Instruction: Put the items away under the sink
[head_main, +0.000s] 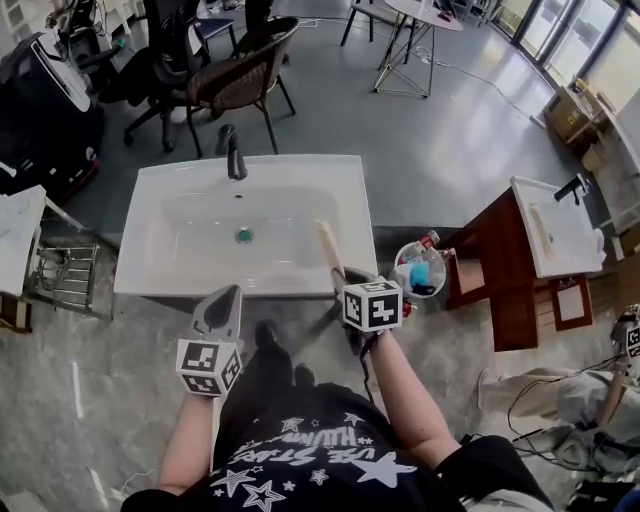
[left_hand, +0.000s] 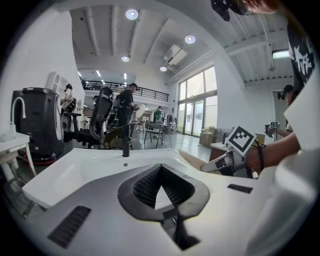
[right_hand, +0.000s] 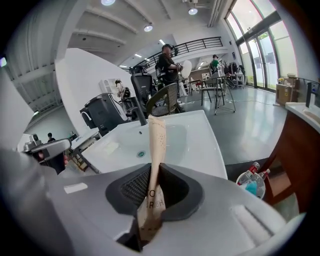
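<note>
Right gripper view shows the right gripper (right_hand: 153, 176) clamped low on the tan paper sleeve (right_hand: 156, 142), upright over the front rim of the sink (right_hand: 205, 145); left gripper (left_hand: 161, 170) closed, empty; I would grip firmly and lower slowly, since the cupboard below is unseen.

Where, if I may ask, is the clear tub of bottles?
Head view: clear tub on the floor, right of the white sink, beside the wooden cabinet.
</note>
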